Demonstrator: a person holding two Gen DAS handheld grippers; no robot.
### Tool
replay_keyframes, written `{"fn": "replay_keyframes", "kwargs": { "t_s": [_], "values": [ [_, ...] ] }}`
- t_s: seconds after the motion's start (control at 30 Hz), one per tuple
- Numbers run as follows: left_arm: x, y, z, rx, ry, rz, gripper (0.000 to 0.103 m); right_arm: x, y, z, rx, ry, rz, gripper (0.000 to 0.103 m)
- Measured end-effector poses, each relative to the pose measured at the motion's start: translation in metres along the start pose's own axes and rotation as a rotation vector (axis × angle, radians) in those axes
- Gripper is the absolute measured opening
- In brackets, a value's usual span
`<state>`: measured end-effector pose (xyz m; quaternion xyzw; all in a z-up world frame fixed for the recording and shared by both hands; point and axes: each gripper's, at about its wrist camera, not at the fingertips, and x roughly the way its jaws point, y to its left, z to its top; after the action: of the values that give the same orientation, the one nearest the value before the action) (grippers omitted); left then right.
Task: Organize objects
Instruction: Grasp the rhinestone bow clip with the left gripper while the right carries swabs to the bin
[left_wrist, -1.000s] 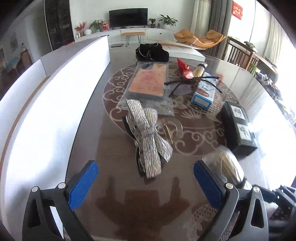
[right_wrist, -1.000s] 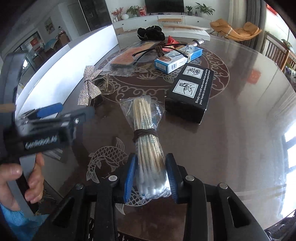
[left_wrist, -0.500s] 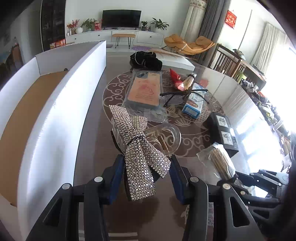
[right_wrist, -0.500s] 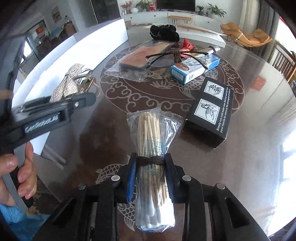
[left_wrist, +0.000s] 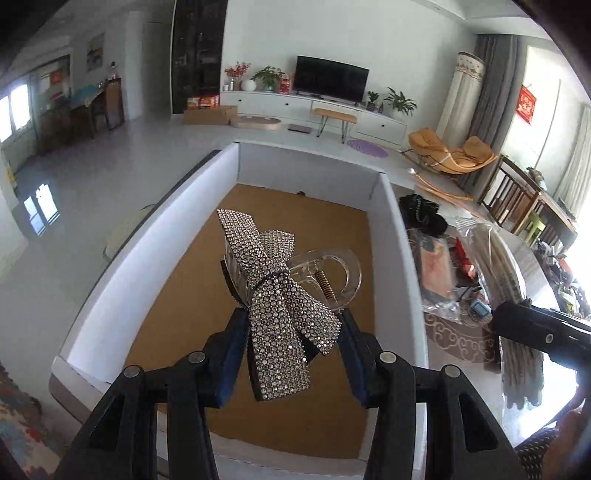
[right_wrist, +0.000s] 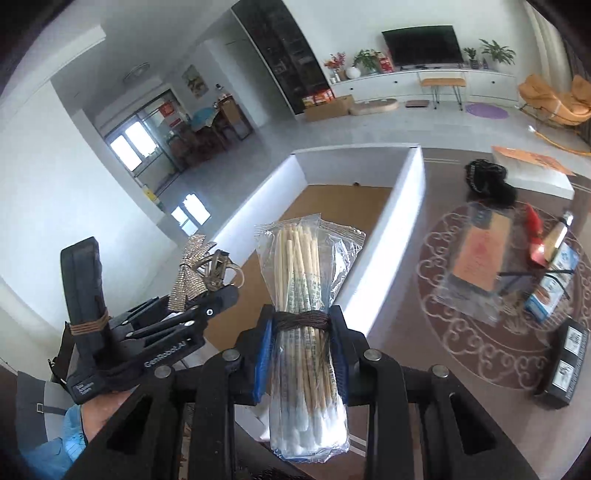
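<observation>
My left gripper (left_wrist: 291, 343) is shut on a rhinestone bow hair clip (left_wrist: 280, 302) with a clear claw, held in the air above the open white box (left_wrist: 395, 236) with a brown floor. My right gripper (right_wrist: 301, 347) is shut on a plastic bag of cotton swabs (right_wrist: 304, 295), held up near the box's (right_wrist: 384, 236) near right wall. The left gripper with the bow (right_wrist: 192, 273) shows at the left of the right wrist view. The swab bag (left_wrist: 502, 266) shows at the right of the left wrist view.
On the dark patterned table (right_wrist: 480, 347) lie a bagged orange card (right_wrist: 480, 258), a blue and white carton (right_wrist: 554, 284), a black box (right_wrist: 565, 365), a black beaded bag (right_wrist: 487, 181) and a red item (right_wrist: 535, 229).
Both grippers have lifted their objects off the table and swung left toward the white box. The bow clip now hangs over the box's inside.
</observation>
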<state>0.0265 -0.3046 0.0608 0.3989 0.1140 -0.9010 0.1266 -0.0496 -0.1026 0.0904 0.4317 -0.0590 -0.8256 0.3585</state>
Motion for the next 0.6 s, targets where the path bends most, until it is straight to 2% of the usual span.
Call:
{"fn": "replay_keyframes", "kwargs": {
  "t_s": [0.1, 0.13, 0.17, 0.2, 0.27, 0.33, 0.4, 0.5, 0.6],
  "values": [
    [0.026, 0.022, -0.004, -0.005, 0.065, 0.100, 0.051, 0.043, 0.026, 0.006, -0.017, 0.041, 0.052, 0.030],
    [0.034, 0.025, -0.006, -0.006, 0.088, 0.122, 0.053, 0.056, 0.029, 0.007, -0.010, 0.060, 0.066, 0.035],
    [0.039, 0.028, -0.008, -0.009, 0.101, 0.137, 0.062, 0.067, 0.029, 0.006, 0.003, 0.081, 0.066, 0.050],
    [0.043, 0.027, -0.011, -0.011, 0.104, 0.147, 0.069, 0.072, 0.025, 0.003, 0.021, 0.085, 0.051, 0.057],
    [0.042, 0.022, -0.014, -0.009, 0.084, 0.151, 0.071, 0.066, 0.015, -0.002, 0.050, 0.043, 0.023, 0.073],
    [0.042, 0.011, -0.017, 0.009, 0.066, 0.138, 0.075, 0.052, -0.002, -0.009, 0.060, 0.001, -0.020, 0.081],
    [0.041, -0.004, -0.018, 0.030, 0.047, 0.125, 0.080, 0.036, -0.023, -0.019, 0.056, -0.036, -0.101, 0.087],
    [0.032, -0.035, -0.018, 0.061, 0.017, 0.038, 0.080, 0.012, -0.063, -0.038, 0.034, -0.060, -0.268, 0.096],
    [0.016, -0.083, -0.026, 0.114, 0.008, -0.134, 0.080, 0.005, -0.111, -0.071, 0.037, -0.014, -0.435, 0.097]
  ]
}}
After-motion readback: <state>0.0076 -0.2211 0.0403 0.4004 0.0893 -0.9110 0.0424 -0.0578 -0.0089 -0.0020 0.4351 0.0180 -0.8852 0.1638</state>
